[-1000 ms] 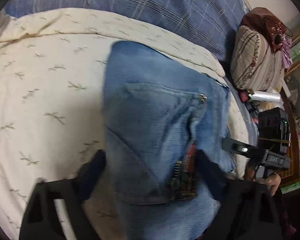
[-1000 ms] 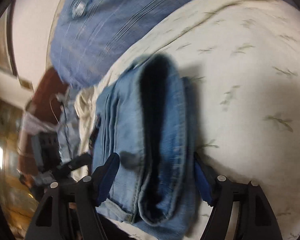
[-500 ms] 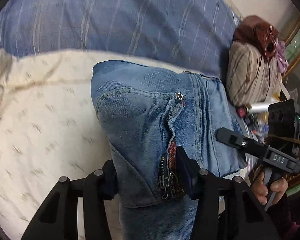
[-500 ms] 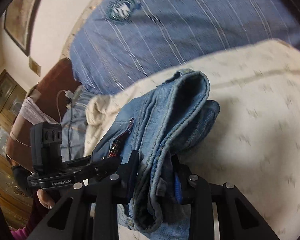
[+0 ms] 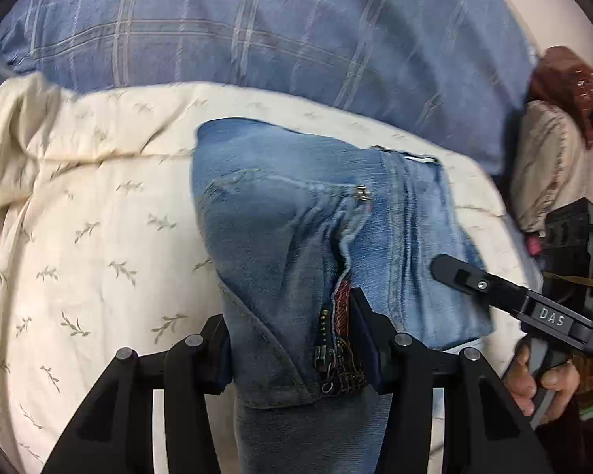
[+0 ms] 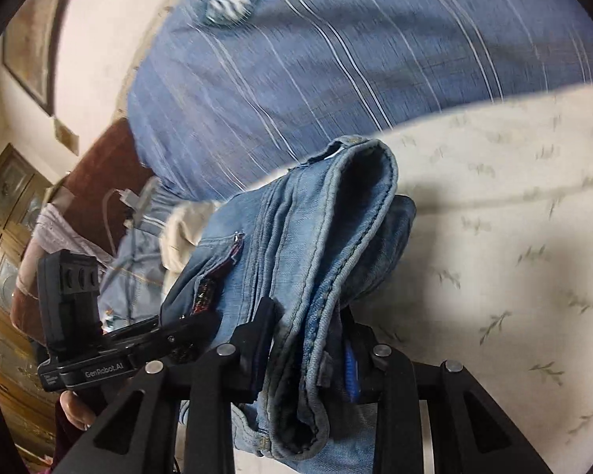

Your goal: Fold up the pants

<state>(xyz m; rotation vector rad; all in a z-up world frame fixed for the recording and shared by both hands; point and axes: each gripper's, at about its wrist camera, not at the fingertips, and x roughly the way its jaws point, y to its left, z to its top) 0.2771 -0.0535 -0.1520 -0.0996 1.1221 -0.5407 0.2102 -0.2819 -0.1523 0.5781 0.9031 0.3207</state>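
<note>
Folded light-blue jeans are held up over a cream leaf-print bedcover. My left gripper is shut on the jeans at the pocket and zipper edge. My right gripper is shut on the jeans at the bunched waistband side. The right gripper also shows in the left wrist view, at the jeans' right edge. The left gripper shows in the right wrist view, at the jeans' left edge. The lower part of the jeans hangs below both views.
A blue plaid bedsheet lies beyond the cream cover. A striped pillow and a brown bag sit at the right. In the right wrist view a brown headboard, a charger cable and a wooden cabinet are at the left.
Both grippers closed on the folded jeans and lifted them; the views tilted up toward the blue sheet. In the last half second the bundle stayed gripped with little movement.
</note>
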